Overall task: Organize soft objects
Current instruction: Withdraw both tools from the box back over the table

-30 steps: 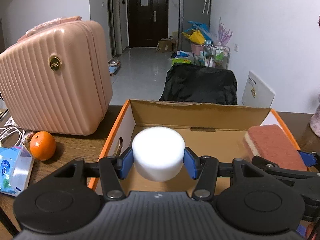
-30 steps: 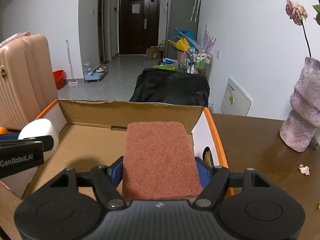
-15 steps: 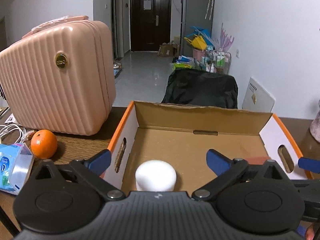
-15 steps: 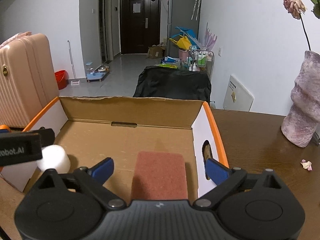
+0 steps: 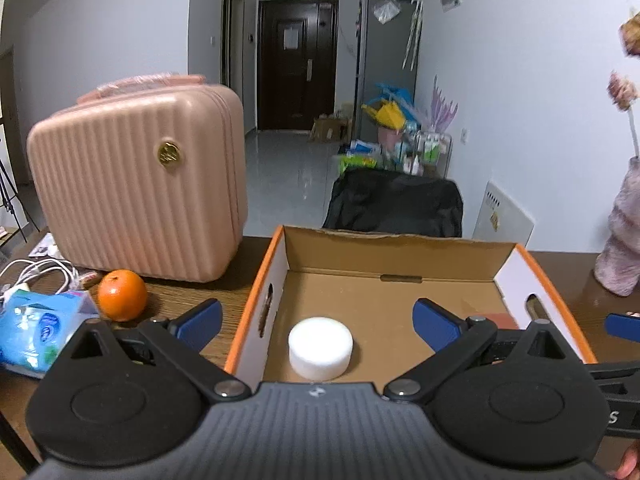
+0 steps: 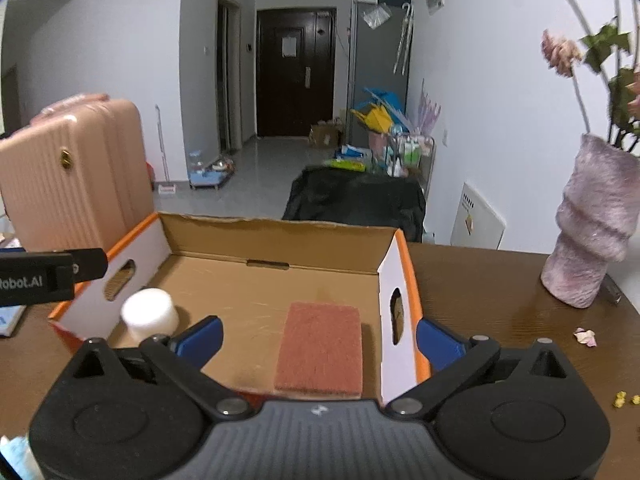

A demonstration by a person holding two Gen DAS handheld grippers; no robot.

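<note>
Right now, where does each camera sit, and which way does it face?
Left wrist: on the left gripper, facing forward and down into the cardboard box at the white foam puck; open jaws show.
Right wrist: on the right gripper, over the red sponge; open jaws show.
Shared: box, puck, pink suitcase.

One cardboard box [image 5: 400, 252] holds one white foam cylinder [image 5: 320, 342] and one reddish sponge [image 6: 320, 354]; outside it stand one orange [image 5: 122, 295], one pink suitcase [image 5: 136, 196] and one vase [image 6: 592, 236].

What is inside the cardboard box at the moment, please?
The cardboard box holds a white foam puck and a reddish sponge, lying apart. Its nearest floor strip is hidden behind the gripper bodies.
</note>
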